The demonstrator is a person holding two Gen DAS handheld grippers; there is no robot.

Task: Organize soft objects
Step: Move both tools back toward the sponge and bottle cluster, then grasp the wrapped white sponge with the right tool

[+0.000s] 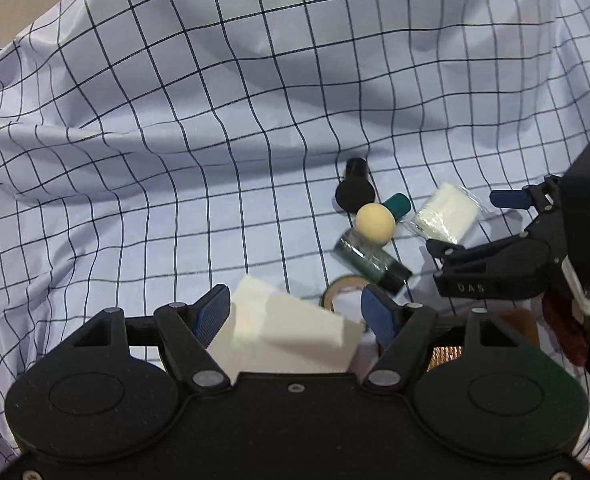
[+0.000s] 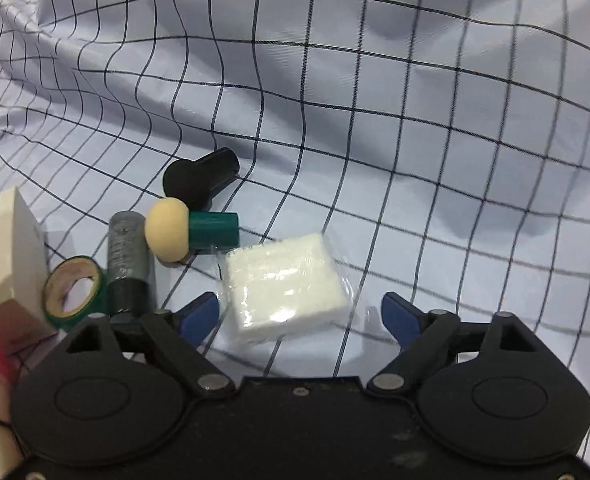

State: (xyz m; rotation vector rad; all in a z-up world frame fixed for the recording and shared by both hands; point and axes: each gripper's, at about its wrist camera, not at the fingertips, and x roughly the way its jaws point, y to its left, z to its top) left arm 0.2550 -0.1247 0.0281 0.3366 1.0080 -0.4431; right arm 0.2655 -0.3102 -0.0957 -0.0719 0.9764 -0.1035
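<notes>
Wrapped sponge (image 2: 285,286): lies framed by wide right claw (image 2: 301,312); closing required next. White box (image 1: 287,328) is held in left claw (image 1: 295,312).

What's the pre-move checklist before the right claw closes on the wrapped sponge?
1. Right claw open wide enough: ok, blue pads stand apart on either side of the near edge.
2. Wrapped sponge between the pads: ok, though only its near part; pads not pressing it.
3. Neighbours clear of the closing path: ok, the beige-headed puff lies beyond the sponge's far corner, the grey tube beside the left pad.
4. Left claw load secure: cannot tell, the white box sits between its pads, contact unclear.
5. Checked cloth out of the pinch: cannot tell, it is wrinkled under the sponge.
</notes>
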